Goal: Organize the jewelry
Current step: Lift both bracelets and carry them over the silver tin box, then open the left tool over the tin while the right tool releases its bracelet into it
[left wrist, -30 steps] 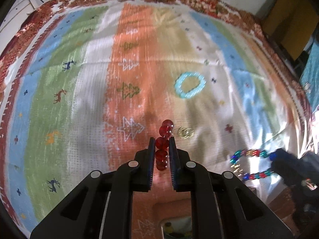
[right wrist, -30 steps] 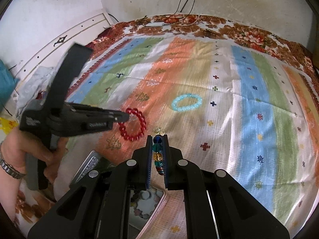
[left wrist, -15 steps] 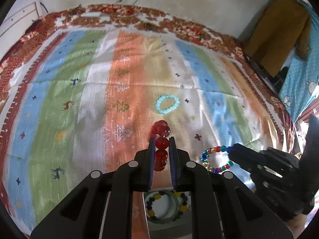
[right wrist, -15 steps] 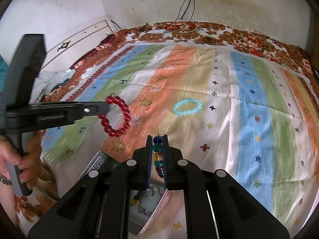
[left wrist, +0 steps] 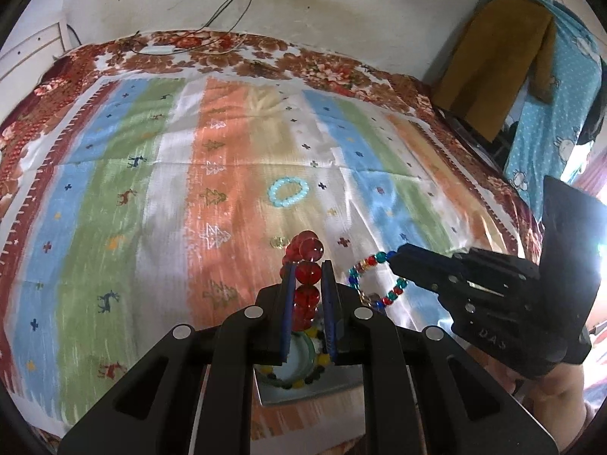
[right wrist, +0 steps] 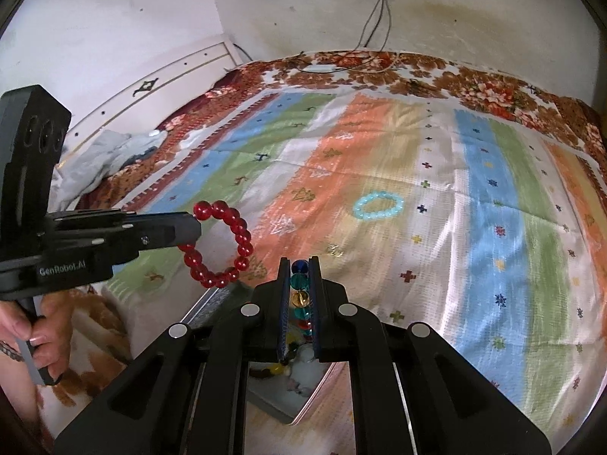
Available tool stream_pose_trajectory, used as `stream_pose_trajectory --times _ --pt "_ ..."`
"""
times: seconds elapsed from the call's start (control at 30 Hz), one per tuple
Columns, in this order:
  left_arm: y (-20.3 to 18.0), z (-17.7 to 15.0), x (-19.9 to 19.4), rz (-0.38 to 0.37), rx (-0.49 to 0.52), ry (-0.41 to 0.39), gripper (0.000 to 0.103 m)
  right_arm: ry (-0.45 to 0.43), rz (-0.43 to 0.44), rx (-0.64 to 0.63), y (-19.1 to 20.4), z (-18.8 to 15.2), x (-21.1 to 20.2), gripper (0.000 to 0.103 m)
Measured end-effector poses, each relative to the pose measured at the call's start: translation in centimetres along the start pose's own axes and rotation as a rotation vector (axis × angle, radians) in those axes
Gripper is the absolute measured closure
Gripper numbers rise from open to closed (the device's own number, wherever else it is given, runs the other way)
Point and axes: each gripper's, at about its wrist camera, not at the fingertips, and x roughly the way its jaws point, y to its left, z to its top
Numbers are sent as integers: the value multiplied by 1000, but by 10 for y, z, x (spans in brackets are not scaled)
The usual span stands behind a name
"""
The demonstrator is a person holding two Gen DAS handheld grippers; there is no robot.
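Note:
My left gripper (left wrist: 306, 265) is shut on a red bead bracelet (left wrist: 306, 276) and holds it in the air above the bed; the bracelet hangs from it in the right wrist view (right wrist: 224, 242). My right gripper (right wrist: 299, 263) is shut on a multicoloured bead bracelet (right wrist: 300, 292), which also shows in the left wrist view (left wrist: 373, 280). Below both grippers lies an open metal tin (left wrist: 303, 390) with a green and yellow bracelet (left wrist: 299, 375) inside. A turquoise bracelet (left wrist: 288, 192) and a small gold ring (left wrist: 277, 242) lie on the striped blanket (left wrist: 151, 197).
The striped blanket covers a bed against a white wall. A bundle of grey cloth (right wrist: 110, 159) lies at the left edge of the bed. Cables (left wrist: 227, 0) run down the wall to the far edge. Hanging clothes (left wrist: 493, 57) stand to the right.
Both grippers have risen and drawn back toward the near edge with their bracelets. The tin with the green and yellow bracelet has come into view below them.

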Motion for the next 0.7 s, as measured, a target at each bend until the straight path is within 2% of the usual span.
stream_pose_trajectory --times 0.27,0.37,0.43,0.47,0.5,0.53,0.57,0.7 --pt "-2 -21 -5 -13 4 18 90 24 20 -34 13 -13 -3 93" --pt "-4 -27 -2 -22 17 42 90 47 27 -38 14 -18 0 93" --pt "-4 -30 4 4 26 78 90 56 20 -32 13 -20 3 92" --pt "-4 -31 6 24 26 85 89 57 17 -28 12 -21 4 89" --pt "-3 -31 7 59 28 84 89 55 17 -21 11 -20 3 79" --pt "-1 -30 7 92 31 78 88 43 18 -9 8 -19 1 73" --pt "0 -29 7 104 29 75 83 35 17 -2 7 -19 0 70" --pt "9 -26 6 117 1 66 76 31 -7 11 -1 -18 1 70"
